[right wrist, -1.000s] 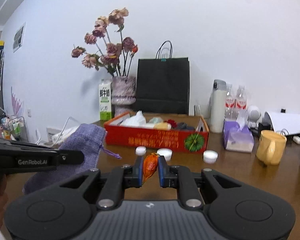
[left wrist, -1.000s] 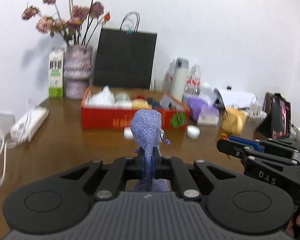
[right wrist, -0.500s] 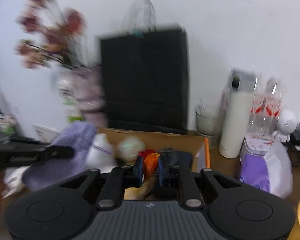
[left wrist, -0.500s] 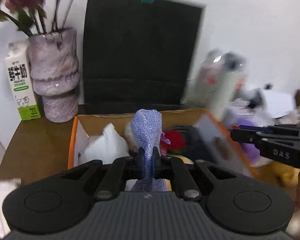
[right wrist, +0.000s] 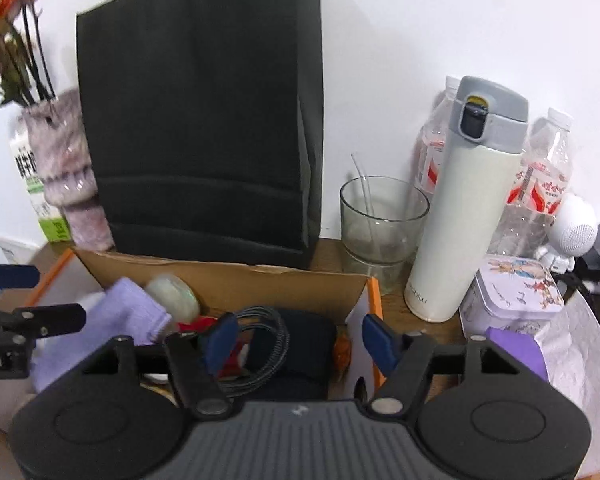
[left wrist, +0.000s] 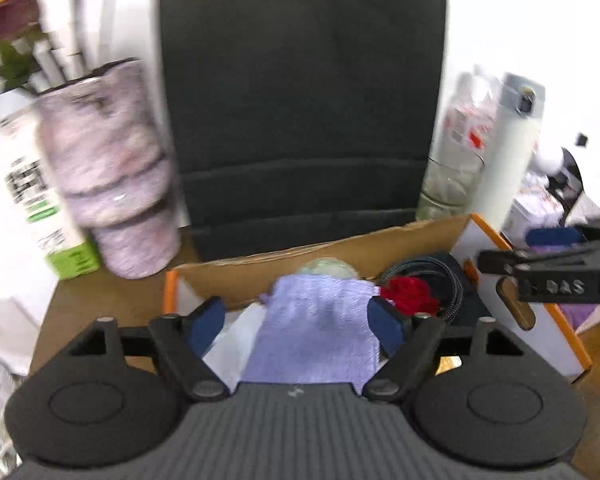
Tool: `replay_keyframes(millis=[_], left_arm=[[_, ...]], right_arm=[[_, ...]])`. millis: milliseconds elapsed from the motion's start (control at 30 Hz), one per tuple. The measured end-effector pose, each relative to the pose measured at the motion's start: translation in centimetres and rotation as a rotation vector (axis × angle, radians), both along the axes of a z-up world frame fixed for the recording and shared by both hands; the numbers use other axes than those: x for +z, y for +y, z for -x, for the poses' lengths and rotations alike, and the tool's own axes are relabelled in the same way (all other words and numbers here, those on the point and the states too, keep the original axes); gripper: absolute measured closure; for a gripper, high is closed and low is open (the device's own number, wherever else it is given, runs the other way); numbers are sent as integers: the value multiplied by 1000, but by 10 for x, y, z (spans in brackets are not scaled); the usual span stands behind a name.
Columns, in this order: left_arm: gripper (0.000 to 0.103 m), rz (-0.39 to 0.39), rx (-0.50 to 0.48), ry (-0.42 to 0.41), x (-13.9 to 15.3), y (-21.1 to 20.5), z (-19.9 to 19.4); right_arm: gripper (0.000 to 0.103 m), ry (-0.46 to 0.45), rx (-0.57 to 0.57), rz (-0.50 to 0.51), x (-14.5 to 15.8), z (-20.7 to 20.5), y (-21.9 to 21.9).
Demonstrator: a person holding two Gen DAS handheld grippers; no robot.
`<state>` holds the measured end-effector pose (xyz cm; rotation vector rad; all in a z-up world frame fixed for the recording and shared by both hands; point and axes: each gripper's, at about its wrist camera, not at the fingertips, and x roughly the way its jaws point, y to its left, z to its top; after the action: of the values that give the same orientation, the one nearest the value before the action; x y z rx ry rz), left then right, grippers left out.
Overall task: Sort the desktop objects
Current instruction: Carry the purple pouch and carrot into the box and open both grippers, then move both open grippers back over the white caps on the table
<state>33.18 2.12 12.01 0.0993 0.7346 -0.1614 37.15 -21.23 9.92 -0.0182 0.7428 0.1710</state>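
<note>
The orange cardboard box (left wrist: 332, 252) lies below both grippers; its far wall also shows in the right wrist view (right wrist: 260, 280). My left gripper (left wrist: 298, 322) is open over the box, and the purple cloth pouch (left wrist: 320, 328) lies loose between its fingers; the pouch also shows in the right wrist view (right wrist: 116, 316). My right gripper (right wrist: 298, 338) is open over the box's right end. The small orange object (right wrist: 342, 350) sits by the box's right wall, clear of the fingers. A coiled black cable (right wrist: 266, 344) and a red item (left wrist: 410, 296) lie in the box.
A black paper bag (right wrist: 204, 120) stands right behind the box. A vase (left wrist: 108, 172) and a milk carton (left wrist: 32, 200) are to the left. A glass (right wrist: 380, 224), a white flask (right wrist: 464, 204), water bottles (right wrist: 540, 184) and a tin (right wrist: 516, 288) crowd the right.
Both grippers moved forward over the box and opened. The purple pouch and the orange object have left the fingers and now lie in the box.
</note>
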Motion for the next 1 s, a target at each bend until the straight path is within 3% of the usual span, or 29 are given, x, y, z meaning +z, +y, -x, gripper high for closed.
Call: replay_keyframes(millis=[100,233,333,433,533,667,767,900,1000], left_arm=[[21,59,108,-23,5,20,47],[21,153,116,-68,-15,32,148],[17,101,102,-99,-32,20,217],[11,96,67,-98,-47,12,265],[10,114,80,-92,-63,12,303],[10,123,112,-93,-81,15,349],[7,124,106,-90,-91,18,371],[5,72,81,-96,-100,13,383],[5,75,85,-89,-105,9,386]], right_arm=[[27,21,-14,-31,4,38,0],[22,-27,78,-170,-13,123,-3],[21,-55,110,-168,-30,186,5],[20,-67,123,-87,-44,237,14],[20,-70,123,-24,-56,288,15],[15,-64,117,-97,-67,349,5],[12,-110,135,-117,-73,380,-2],[12,-141,136,-42,-81,396,-2],[12,-140,118,-46,-86,399,-5]])
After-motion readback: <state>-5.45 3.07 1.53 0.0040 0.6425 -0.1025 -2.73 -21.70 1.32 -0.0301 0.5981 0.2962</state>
